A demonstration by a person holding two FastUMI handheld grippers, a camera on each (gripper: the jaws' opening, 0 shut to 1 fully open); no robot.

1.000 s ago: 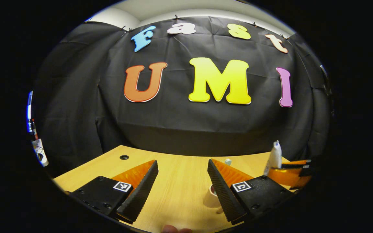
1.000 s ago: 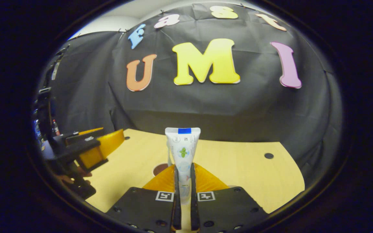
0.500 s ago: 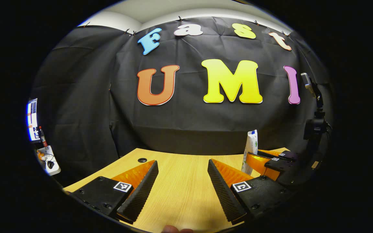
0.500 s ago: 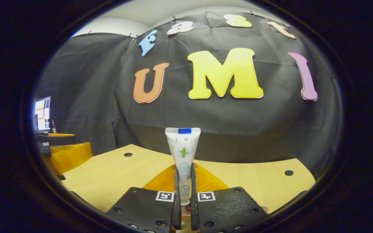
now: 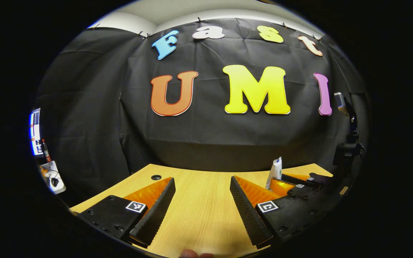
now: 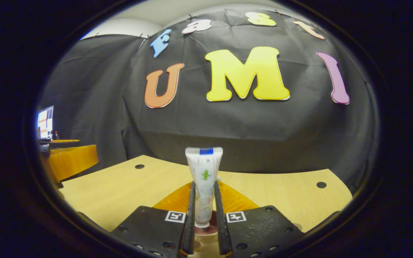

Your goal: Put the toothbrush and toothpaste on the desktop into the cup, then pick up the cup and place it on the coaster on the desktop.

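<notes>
toothpaste (image 6: 204, 179) stands upright between your right gripper (image 6: 204, 215) fingers, crimped flat end up, cap end down. both fingers press on its lower body, one on each flat side, so you have a firm grip on the tube. most of the tube sticks out above the fingertips. right under the cap end, low between the fingers, there's a round reddish-brown rim (image 6: 203, 229); can't tell if that's the cup or the coaster, and can't tell if the cap touches it.

in the left gripper view the same toothpaste (image 5: 275, 172) shows off to the right, tilted slightly, held by your right gripper (image 5: 292, 181), just past the left gripper's right finger.

your left gripper (image 5: 201, 211) has its fingers spread wide with nothing between them, just bare counter (image 5: 199, 193). it hovers over the counter, well apart from the tube. in the right gripper view the left gripper (image 6: 68, 161) sits at the far left edge, off the counter's side.

counter is light wood with round cable holes: one at back left (image 6: 139, 166), one at back right (image 6: 321, 185). black cloth wall (image 6: 256, 125) behind it. a lit screen (image 6: 45, 122) at the far left edge, past the cloth. a black stand with a small device on top (image 5: 346, 143) at the right edge of the left gripper view.
</notes>
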